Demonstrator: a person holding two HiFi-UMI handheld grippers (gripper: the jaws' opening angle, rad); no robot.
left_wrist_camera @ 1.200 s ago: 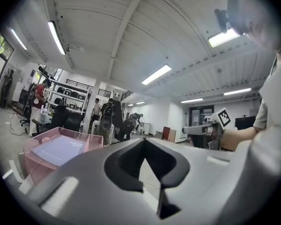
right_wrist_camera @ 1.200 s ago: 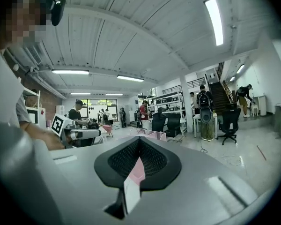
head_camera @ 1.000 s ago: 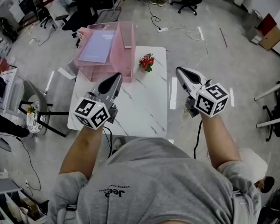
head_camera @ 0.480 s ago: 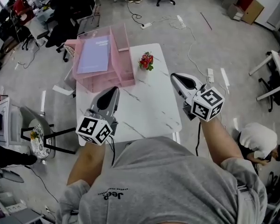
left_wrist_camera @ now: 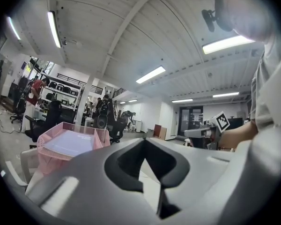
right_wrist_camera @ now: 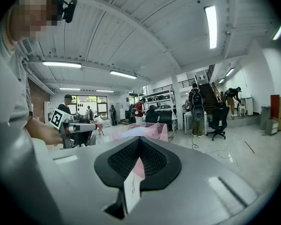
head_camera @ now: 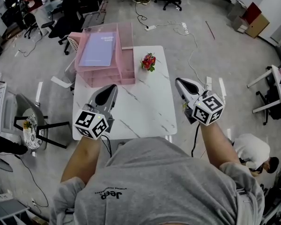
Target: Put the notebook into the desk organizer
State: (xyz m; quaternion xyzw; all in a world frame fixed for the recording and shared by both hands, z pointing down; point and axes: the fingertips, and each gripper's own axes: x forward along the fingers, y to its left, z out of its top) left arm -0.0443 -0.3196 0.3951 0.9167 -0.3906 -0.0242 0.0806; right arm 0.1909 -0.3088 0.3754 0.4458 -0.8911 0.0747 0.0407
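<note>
Bare forearms reached forward, about level. The left tool (head_camera: 112,86) was pressed together and empty over the near left of the white marbled desk (head_camera: 145,104). The right tool (head_camera: 179,82), also closed and empty, hung just off the desk's right edge. The lavender notebook (head_camera: 98,49) lay in the top tray of the pink tiered desk organizer (head_camera: 127,62), at the far left corner.

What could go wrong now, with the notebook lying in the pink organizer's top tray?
The flowers stand close beside the organizer; the right gripper, if it reaches in, could tip them. The organizer sits at the table's far left corner, so a push on the notebook might slide it off.
</note>
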